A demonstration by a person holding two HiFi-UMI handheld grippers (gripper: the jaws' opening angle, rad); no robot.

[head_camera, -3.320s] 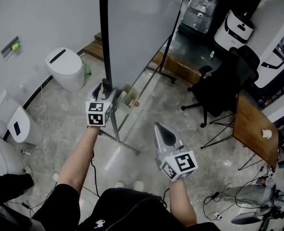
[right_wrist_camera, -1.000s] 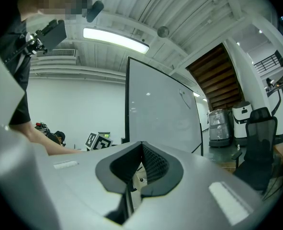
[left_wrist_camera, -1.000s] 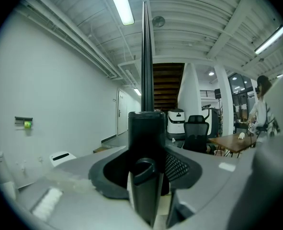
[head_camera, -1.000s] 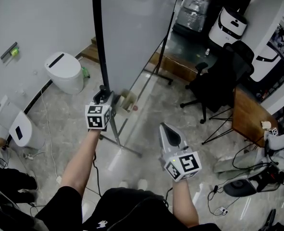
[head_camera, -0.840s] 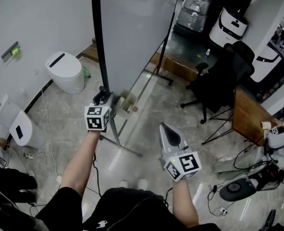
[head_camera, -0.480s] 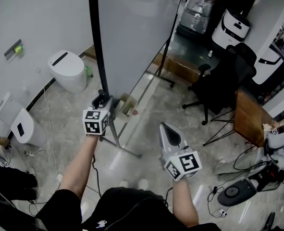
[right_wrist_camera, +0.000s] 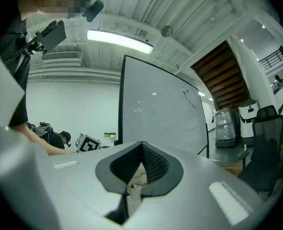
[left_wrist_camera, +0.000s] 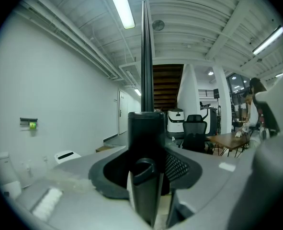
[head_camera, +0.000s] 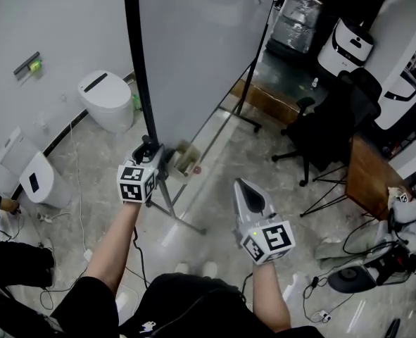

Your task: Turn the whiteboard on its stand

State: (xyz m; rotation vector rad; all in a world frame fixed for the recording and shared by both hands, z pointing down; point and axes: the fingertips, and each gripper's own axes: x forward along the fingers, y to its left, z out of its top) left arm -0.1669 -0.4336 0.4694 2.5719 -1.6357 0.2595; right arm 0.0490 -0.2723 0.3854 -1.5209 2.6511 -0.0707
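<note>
Pale stone floor (head_camera: 95, 196) was seen beneath the whiteboard (head_camera: 200, 48), which stood upright on its stand (head_camera: 169, 192) just ahead. Its black edge (head_camera: 139, 69) was clamped in the jaws of the left gripper (head_camera: 148, 150), while the jaws of the right gripper (head_camera: 246, 189) were held together, empty and apart from the board. With only that narrow edge gripped, the hold could be lost if the board were swung hard, and the stand could be tipped or dragged toward the chair (head_camera: 320, 129).
</note>
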